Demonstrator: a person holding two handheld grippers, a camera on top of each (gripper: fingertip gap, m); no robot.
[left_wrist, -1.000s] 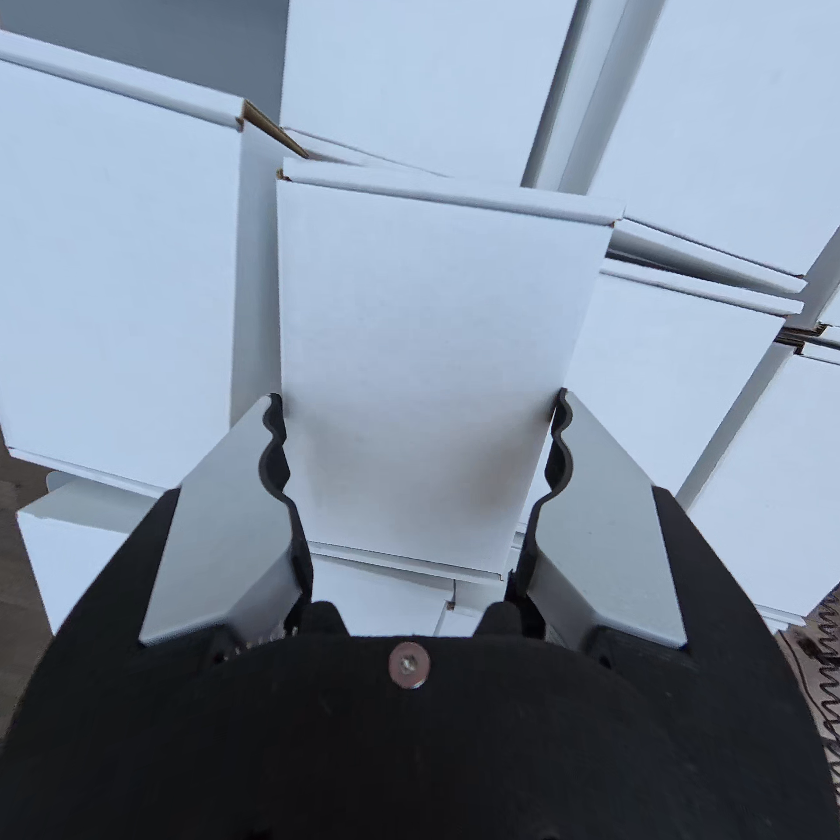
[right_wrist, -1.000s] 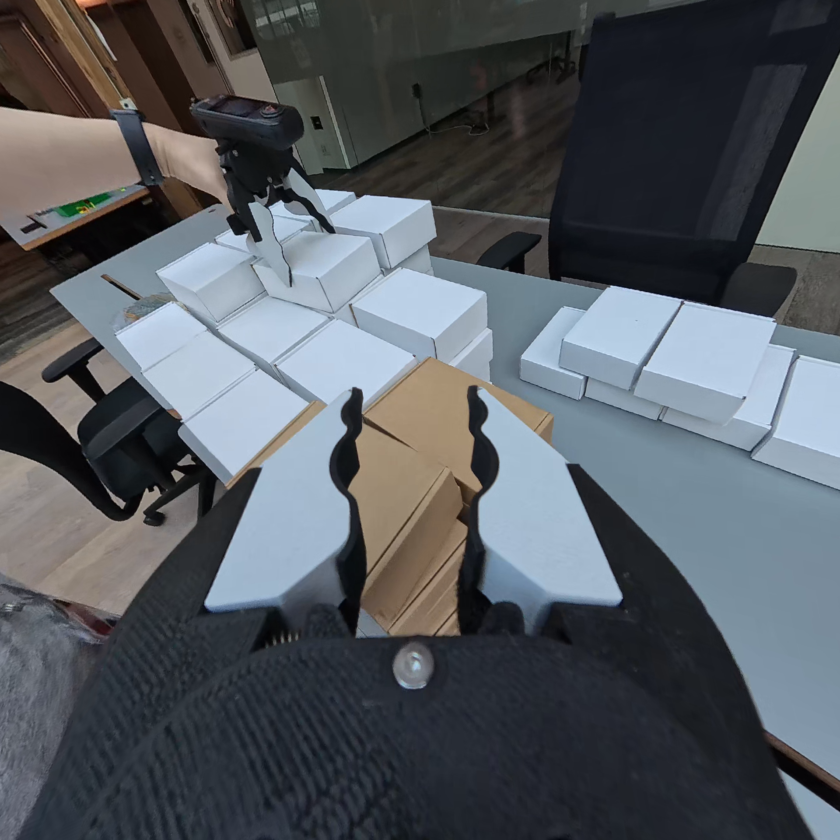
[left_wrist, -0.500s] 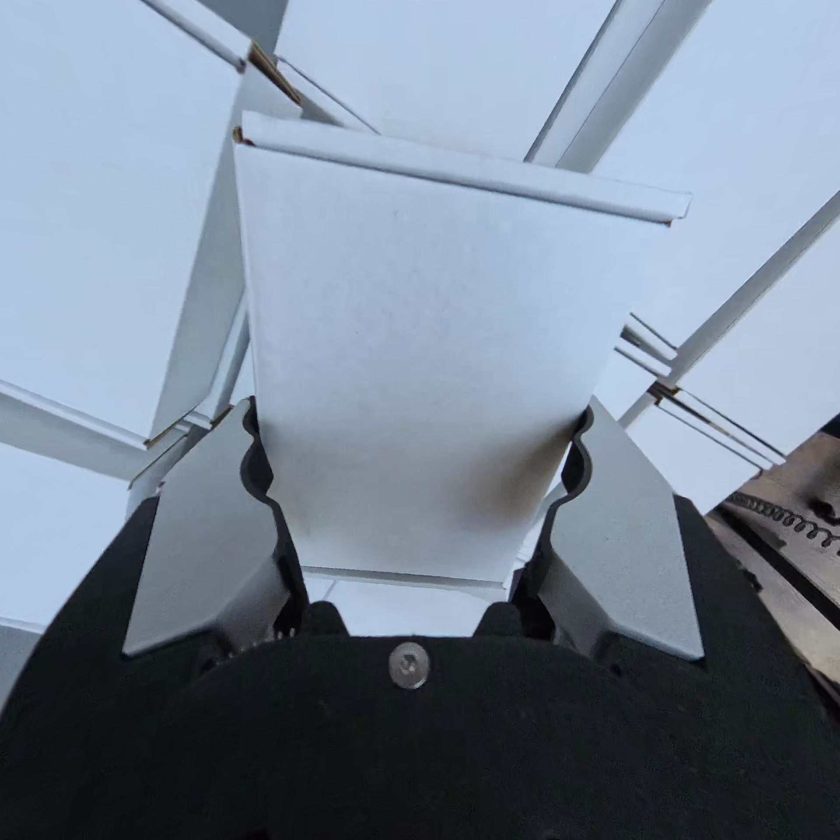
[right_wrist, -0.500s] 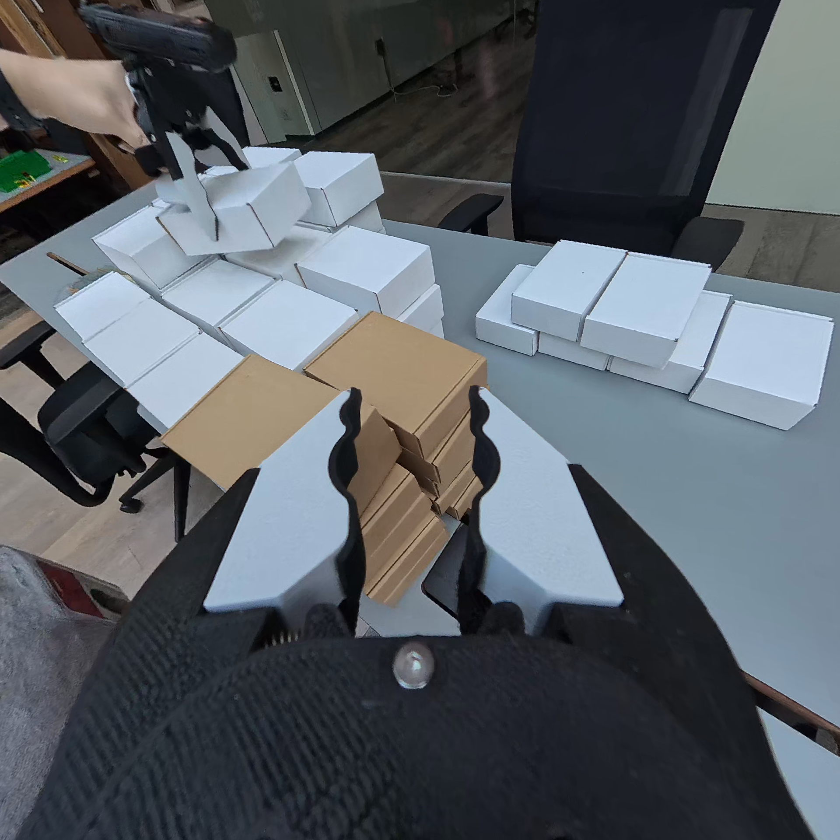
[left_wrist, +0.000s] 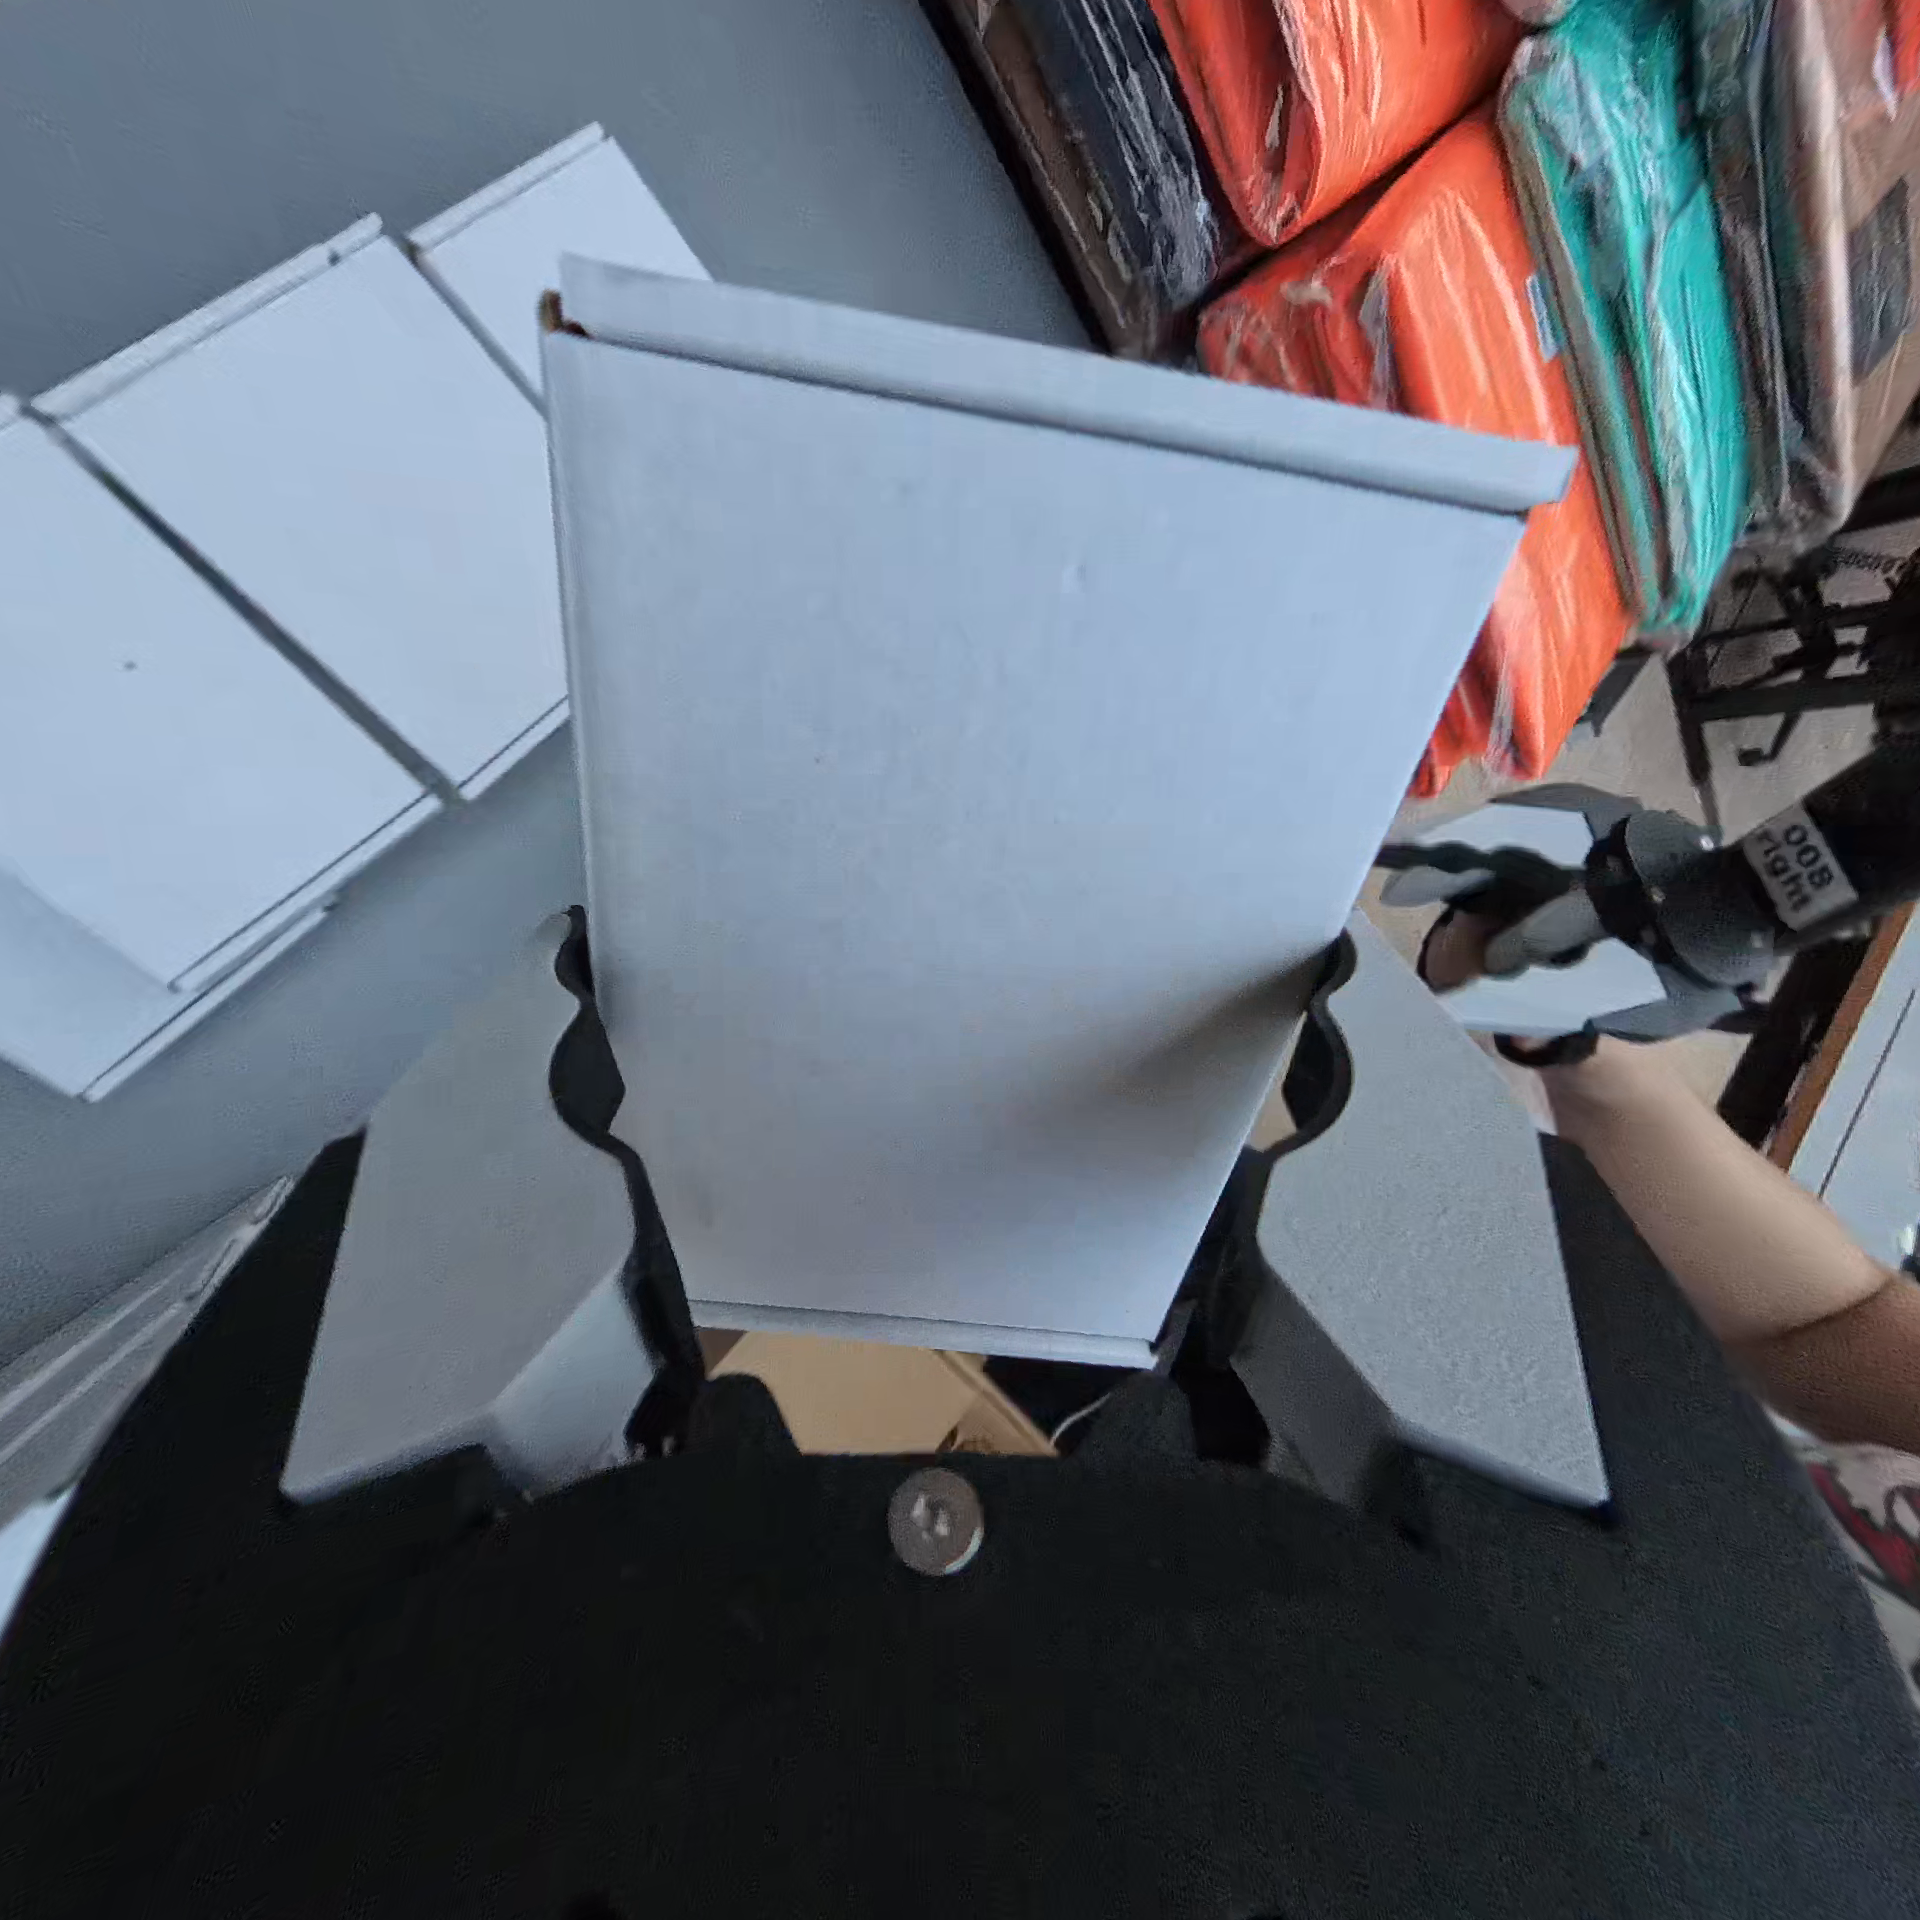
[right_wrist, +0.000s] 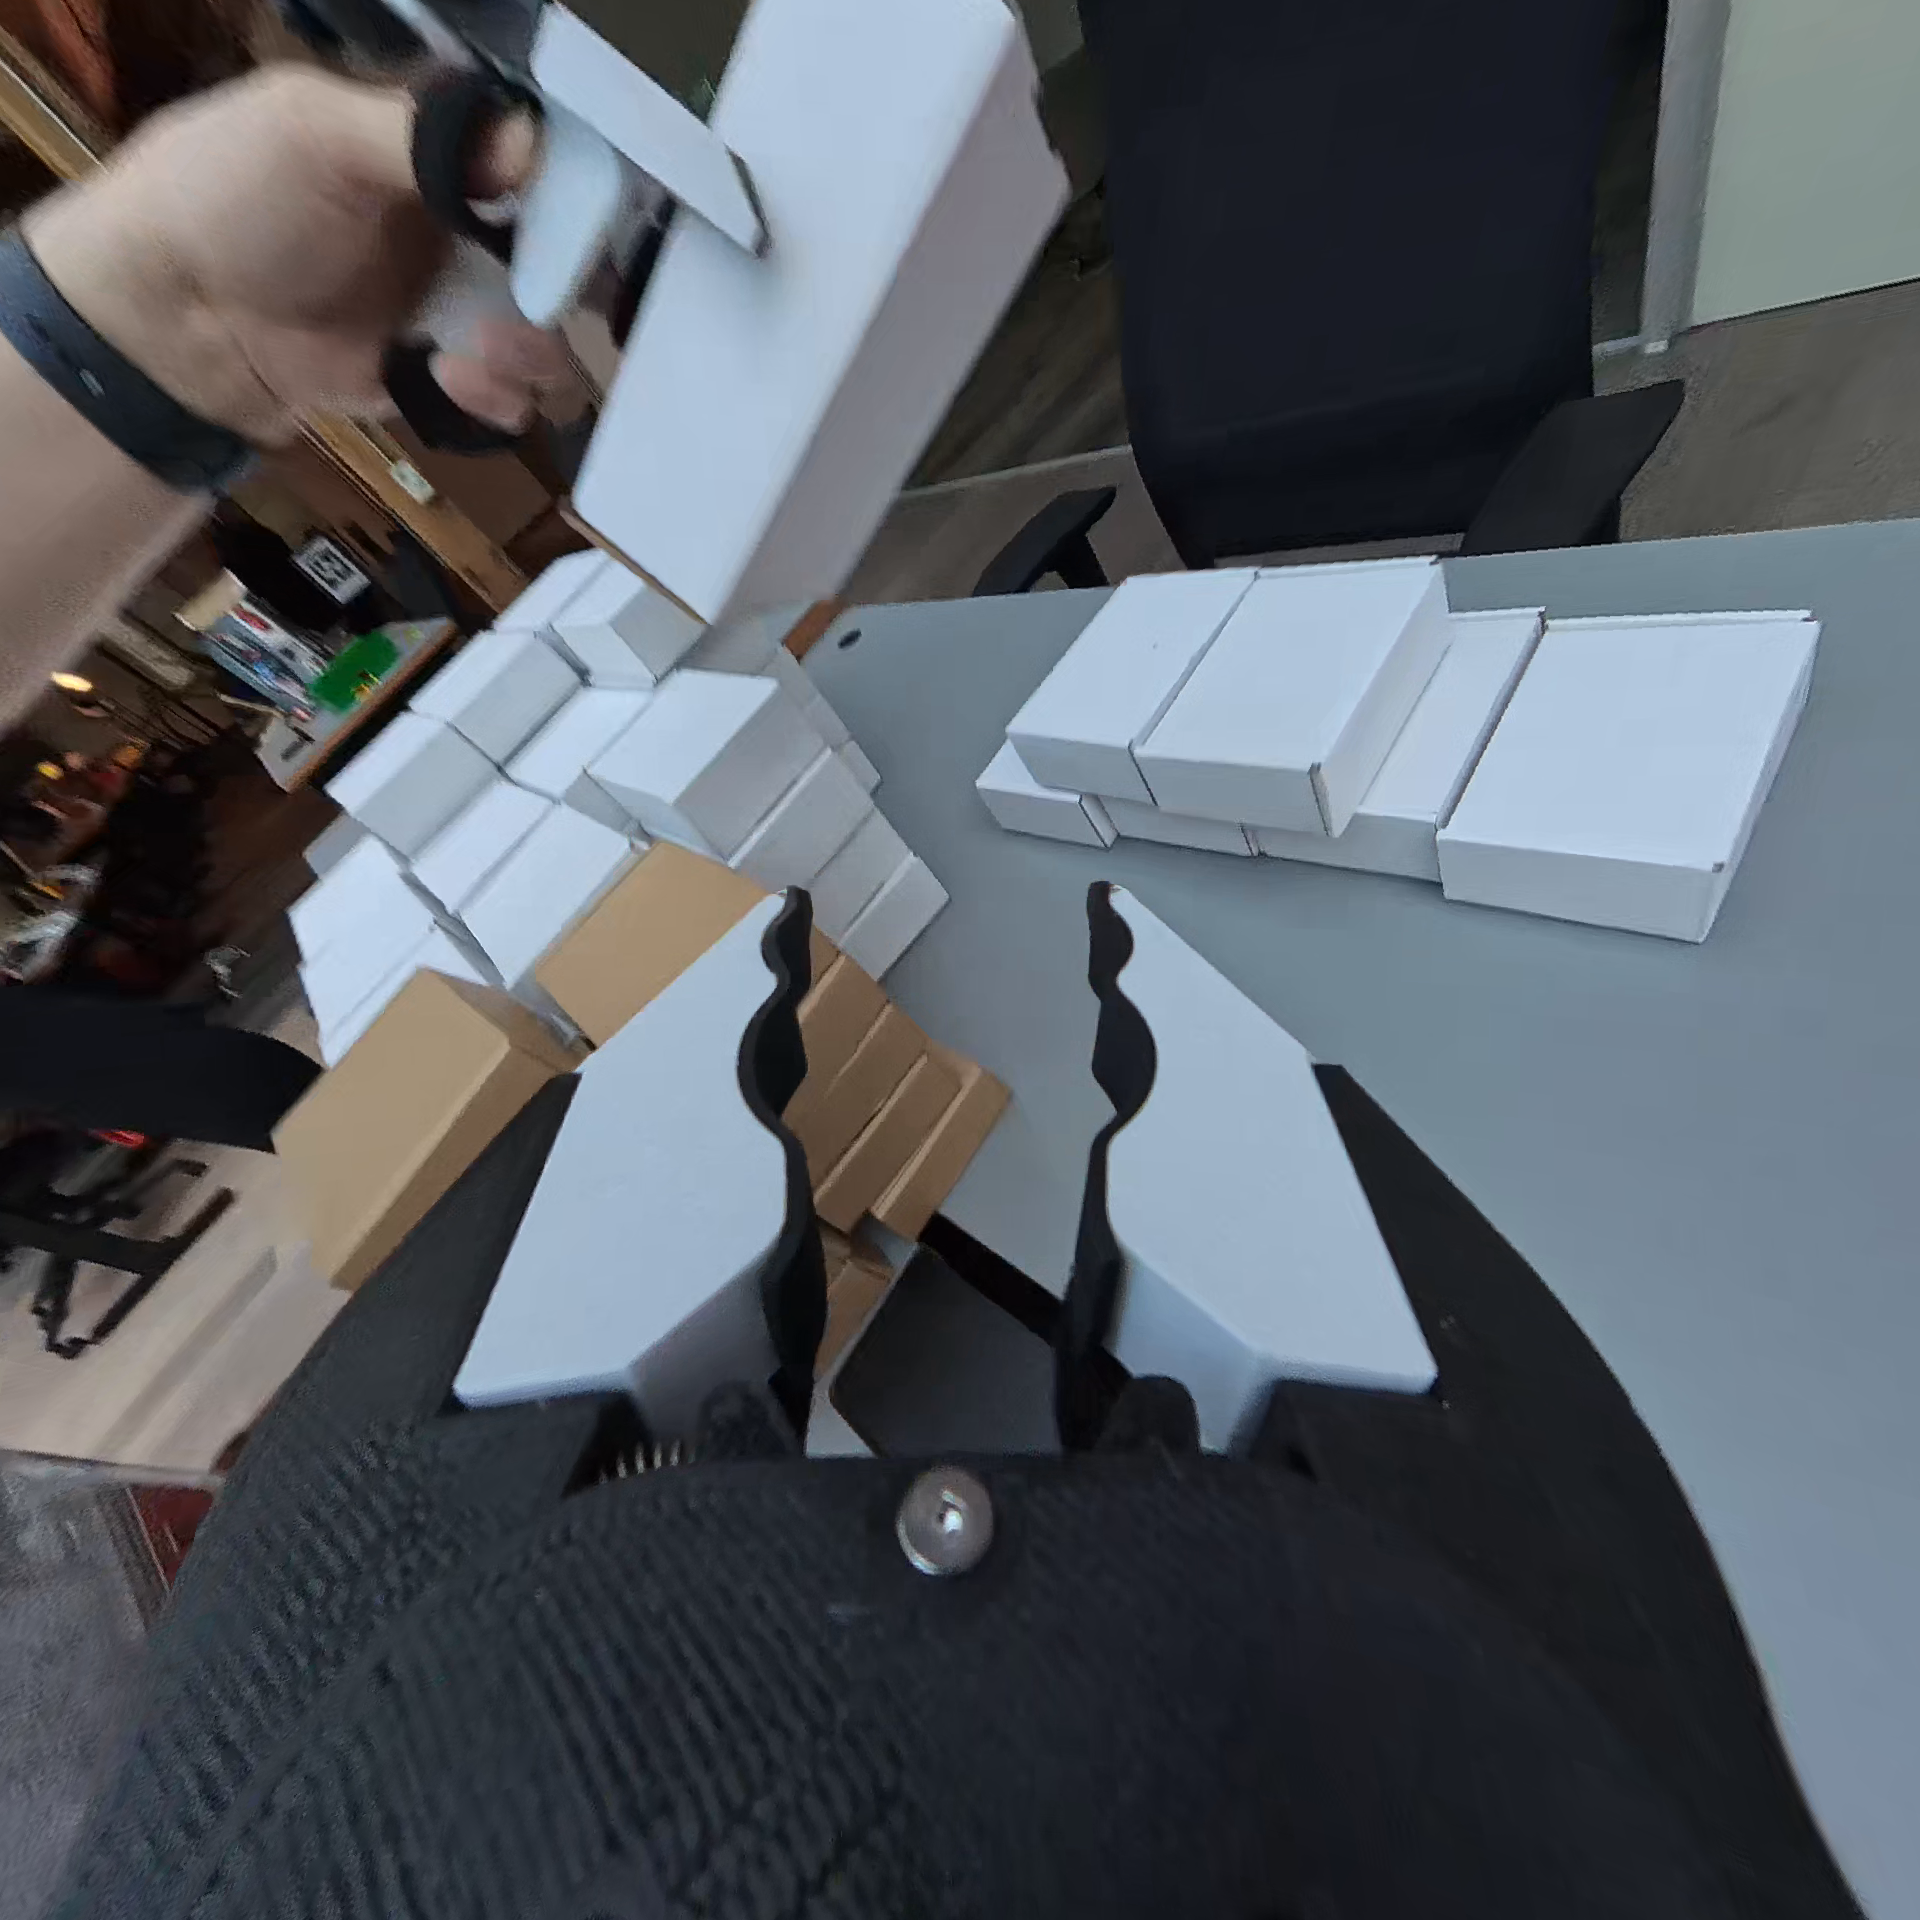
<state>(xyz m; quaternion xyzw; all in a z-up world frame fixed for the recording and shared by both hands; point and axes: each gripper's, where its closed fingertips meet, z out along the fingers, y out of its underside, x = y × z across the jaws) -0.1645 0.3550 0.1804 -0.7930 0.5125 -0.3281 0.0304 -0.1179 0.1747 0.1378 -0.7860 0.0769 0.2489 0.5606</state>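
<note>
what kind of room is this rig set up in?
Probably an office or lab used as a packing area. A grey desk with a black office chair behind it, white boxes and brown cardboard boxes in stacks, and wrapped orange and teal bundles piled nearby.

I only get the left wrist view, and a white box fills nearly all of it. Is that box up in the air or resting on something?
Observer: In the air. The right wrist view shows the white box held high by the left gripper, above a stack of white boxes at the table's far end.
Operator: What is the other claw over?
Observer: The right gripper is open and empty, with brown boxes and the edge of the grey table beneath it.
Operator: Anything behind the table?
Observer: A black office chair stands at its far side.
</note>
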